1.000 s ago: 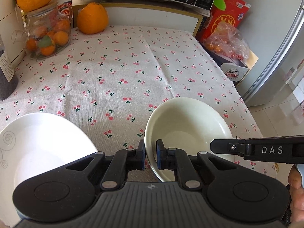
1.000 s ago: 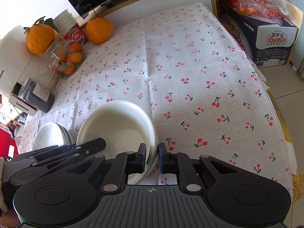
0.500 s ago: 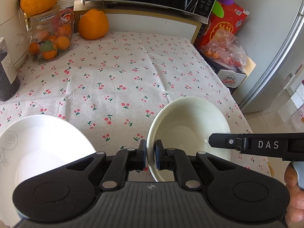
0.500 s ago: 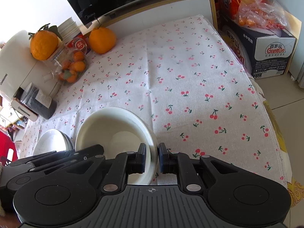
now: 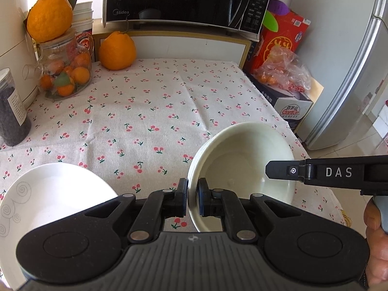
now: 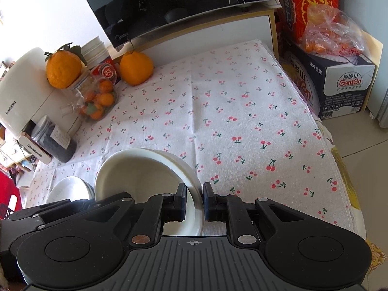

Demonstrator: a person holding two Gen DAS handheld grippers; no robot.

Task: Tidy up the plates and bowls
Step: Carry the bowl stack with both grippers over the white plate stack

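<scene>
My left gripper (image 5: 192,200) is shut on the left rim of a cream bowl (image 5: 245,160). My right gripper (image 6: 194,202) is shut on the right rim of the same cream bowl (image 6: 143,177). The bowl is held tilted above the cherry-print tablecloth (image 5: 155,111). The right gripper's finger (image 5: 286,171) shows over the bowl in the left wrist view. A white plate with grey swirls (image 5: 48,203) lies at the near left of the table; it also shows in the right wrist view (image 6: 68,189), behind the left gripper's body (image 6: 48,211).
A glass jar of small oranges (image 5: 65,72), a dark jar (image 5: 12,114) and a large orange (image 5: 117,51) stand at the back left. A microwave (image 5: 184,0) sits behind. Boxes and a bag of fruit (image 5: 283,72) stand right of the table, beside a fridge (image 5: 351,84).
Both grippers have risen with the cream bowl held between them, and the views have tipped up toward the microwave. The white plate has not moved.
</scene>
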